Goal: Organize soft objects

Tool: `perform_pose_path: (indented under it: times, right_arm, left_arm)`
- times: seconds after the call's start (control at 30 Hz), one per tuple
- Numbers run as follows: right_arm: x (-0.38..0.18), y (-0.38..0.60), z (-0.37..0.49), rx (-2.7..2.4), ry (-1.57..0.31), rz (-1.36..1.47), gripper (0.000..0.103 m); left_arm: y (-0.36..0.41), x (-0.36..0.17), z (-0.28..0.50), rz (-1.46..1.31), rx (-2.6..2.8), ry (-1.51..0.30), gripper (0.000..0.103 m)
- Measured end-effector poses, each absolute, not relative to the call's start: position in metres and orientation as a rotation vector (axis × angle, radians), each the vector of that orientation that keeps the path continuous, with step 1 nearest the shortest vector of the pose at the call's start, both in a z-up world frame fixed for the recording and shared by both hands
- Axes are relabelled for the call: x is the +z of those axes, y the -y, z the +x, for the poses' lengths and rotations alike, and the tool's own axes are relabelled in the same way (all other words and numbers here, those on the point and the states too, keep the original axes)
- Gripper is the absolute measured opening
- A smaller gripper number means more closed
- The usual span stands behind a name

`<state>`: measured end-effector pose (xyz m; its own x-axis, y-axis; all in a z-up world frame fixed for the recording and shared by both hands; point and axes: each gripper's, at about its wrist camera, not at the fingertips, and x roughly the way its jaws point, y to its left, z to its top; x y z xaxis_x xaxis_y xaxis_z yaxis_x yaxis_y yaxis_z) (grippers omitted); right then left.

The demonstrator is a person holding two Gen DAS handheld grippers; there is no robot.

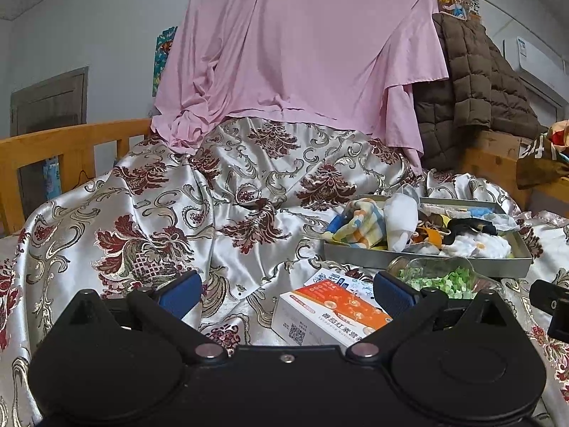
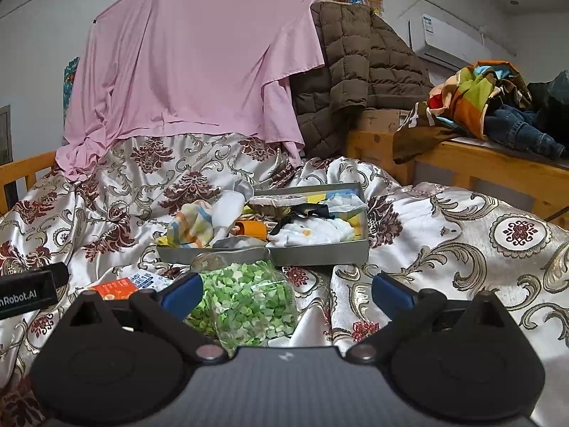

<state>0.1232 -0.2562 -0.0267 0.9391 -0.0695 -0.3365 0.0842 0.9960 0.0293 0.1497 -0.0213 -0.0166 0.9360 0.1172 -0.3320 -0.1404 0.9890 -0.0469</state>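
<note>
Each black gripper (image 1: 286,293) (image 2: 286,290) carries blue pads (image 1: 179,293).

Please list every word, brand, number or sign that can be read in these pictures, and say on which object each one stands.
"nRobot.AI": white letters, cut off at the frame edge, on the black left gripper body.
Orange and white cardboard box: Chinese characters, a line of Latin letters and a QR code, too blurred to read.
Brown cloth on the wooden ledge: large white numerals, folded, unreadable.
White wall air conditioner: label too small.
</note>
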Motion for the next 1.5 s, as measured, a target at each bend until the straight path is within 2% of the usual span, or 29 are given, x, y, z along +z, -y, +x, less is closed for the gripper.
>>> perform_pose_path:
  times: [1.5]
  right_arm:
    - [-0.039, 0.251, 0.085, -0.115, -0.391, 0.073, 0.103]
  left_arm:
    - [0.024, -0.036, 0.115, 0.033, 0.08, -0.349, 0.102]
